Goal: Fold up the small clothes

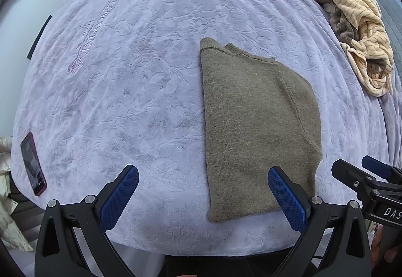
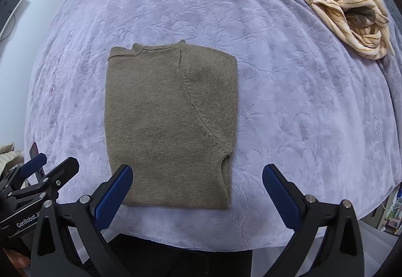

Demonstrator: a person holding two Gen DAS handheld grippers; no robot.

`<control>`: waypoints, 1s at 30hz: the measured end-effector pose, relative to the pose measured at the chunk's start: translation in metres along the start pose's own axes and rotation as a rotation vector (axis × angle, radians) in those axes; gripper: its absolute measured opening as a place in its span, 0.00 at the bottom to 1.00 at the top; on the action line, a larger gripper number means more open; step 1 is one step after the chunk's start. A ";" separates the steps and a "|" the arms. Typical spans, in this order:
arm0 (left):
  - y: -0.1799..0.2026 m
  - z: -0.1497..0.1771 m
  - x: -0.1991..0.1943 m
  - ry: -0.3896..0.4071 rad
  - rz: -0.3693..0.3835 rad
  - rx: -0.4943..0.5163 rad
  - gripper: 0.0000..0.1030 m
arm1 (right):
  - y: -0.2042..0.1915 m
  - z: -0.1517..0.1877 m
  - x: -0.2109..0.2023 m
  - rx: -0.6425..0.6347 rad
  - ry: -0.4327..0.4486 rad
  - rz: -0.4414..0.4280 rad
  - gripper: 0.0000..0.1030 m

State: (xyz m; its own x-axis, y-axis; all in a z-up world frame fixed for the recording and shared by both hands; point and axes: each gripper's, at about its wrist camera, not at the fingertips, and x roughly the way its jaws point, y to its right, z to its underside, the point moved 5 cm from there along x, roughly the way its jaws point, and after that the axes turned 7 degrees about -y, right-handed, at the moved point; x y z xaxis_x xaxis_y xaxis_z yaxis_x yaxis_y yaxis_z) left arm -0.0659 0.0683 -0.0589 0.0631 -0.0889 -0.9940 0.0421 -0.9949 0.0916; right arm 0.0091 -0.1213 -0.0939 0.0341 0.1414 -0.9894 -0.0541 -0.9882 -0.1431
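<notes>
Olive-brown knit sweater (image 2: 170, 126) lies folded flat on the lavender blanket (image 2: 289, 101), near its front edge. Both the left gripper (image 1: 203, 191) and the right gripper (image 2: 197, 189) hover spread wide and empty (striped cream clothes (image 1: 356, 25) heaped far right).

The folded sweater (image 2: 170, 126) is showing a matt, fuzzy olive knit with raised seam stitching. The bed's blanket (image 1: 125, 76) is looking like plush lilac fleece, embossed with leaves. The striped cloth (image 1: 356, 25) near the far right corner is looking soft and velvety. The phone (image 1: 32, 164) is gleaming glossy. Blue pads (image 1: 118, 196) on the left hand-held gripper (image 1: 203, 194) are appearing cross-hatched, set in matt black plastic.
</notes>
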 end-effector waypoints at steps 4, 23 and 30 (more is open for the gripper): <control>0.001 -0.001 -0.001 -0.003 -0.001 0.004 1.00 | -0.001 -0.001 -0.001 -0.002 0.003 0.001 1.00; 0.001 -0.003 -0.004 0.009 -0.003 0.000 1.00 | -0.001 -0.002 -0.002 -0.003 0.004 0.004 1.00; -0.002 -0.004 -0.003 0.007 -0.011 -0.004 1.00 | -0.001 -0.002 -0.002 -0.002 0.005 0.005 1.00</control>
State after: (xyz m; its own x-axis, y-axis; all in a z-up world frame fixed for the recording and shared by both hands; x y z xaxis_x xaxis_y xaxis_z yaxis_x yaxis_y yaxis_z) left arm -0.0620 0.0703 -0.0561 0.0692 -0.0779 -0.9946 0.0470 -0.9956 0.0813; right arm 0.0112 -0.1206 -0.0919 0.0387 0.1359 -0.9900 -0.0523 -0.9891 -0.1378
